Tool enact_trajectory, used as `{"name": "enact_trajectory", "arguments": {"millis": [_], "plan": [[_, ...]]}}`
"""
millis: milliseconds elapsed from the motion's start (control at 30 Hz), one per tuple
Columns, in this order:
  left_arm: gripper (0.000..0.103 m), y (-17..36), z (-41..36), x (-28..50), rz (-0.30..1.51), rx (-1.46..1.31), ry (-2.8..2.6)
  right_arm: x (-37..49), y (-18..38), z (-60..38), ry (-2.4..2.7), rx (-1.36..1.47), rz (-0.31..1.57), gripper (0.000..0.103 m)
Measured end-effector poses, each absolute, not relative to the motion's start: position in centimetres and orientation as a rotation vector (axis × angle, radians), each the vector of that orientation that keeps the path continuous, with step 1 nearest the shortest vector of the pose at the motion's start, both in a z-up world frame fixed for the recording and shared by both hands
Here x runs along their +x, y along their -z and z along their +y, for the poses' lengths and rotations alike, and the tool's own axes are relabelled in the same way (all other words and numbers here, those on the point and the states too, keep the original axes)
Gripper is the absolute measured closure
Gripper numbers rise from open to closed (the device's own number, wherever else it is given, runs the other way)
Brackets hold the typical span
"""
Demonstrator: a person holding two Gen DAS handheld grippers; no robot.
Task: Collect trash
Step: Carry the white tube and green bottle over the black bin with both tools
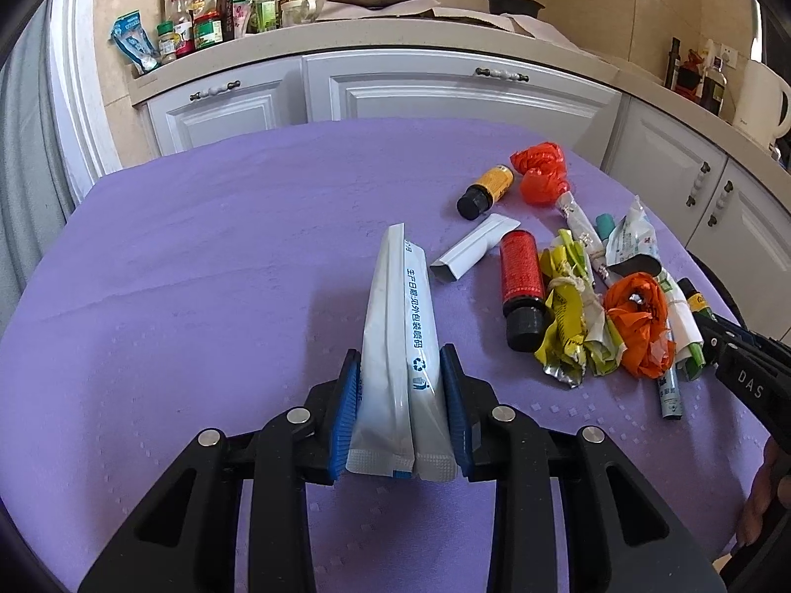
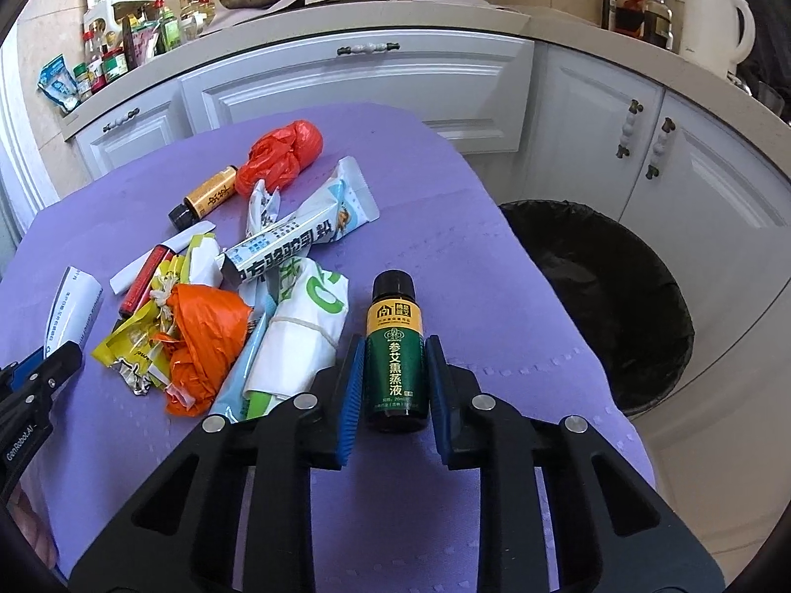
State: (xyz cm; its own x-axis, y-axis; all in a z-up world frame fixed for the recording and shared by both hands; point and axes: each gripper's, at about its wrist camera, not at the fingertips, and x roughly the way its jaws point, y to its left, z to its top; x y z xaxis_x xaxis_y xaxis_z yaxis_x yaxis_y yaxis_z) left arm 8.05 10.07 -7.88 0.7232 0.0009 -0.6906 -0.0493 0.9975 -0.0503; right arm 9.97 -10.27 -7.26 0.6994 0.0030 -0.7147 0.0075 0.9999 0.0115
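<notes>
While both grips hold: pickup step, carry pending.
Left gripper (image 1: 400, 410): fingers pinching white pouch (image 1: 398, 346), frame centre.
Right gripper (image 2: 395, 395): fingers closed on green bottle (image 2: 395, 365), lower centre.
Next: carry to bin (image 2: 637, 326), right of table (image 2: 469, 227); pile (image 2: 207, 316) remaining, centre left.

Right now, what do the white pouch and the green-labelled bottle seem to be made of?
White pouch: looks like thin plastic or foil laminate, satin, with crimped seal and soft creases. Green-labelled bottle: dark glass or plastic, unclear which, under a glossy printed label, with black plastic-looking cap.
</notes>
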Motion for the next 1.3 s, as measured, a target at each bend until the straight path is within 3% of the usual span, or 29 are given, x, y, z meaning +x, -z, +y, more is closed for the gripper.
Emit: {"name": "enact_trajectory", "arguments": {"millis": [633,1300], "plan": [[0.070,4.2,2.7,8.0,0.684,-0.016,0.148,7.6,4.2,-14.8,0.100,0.056,0.664,0.080],[0.070,3.9,-11.6,11.2,0.675,0.123,0.337,8.0,3.7,-26.2,0.282,0.104,0.596,0.080]]}}
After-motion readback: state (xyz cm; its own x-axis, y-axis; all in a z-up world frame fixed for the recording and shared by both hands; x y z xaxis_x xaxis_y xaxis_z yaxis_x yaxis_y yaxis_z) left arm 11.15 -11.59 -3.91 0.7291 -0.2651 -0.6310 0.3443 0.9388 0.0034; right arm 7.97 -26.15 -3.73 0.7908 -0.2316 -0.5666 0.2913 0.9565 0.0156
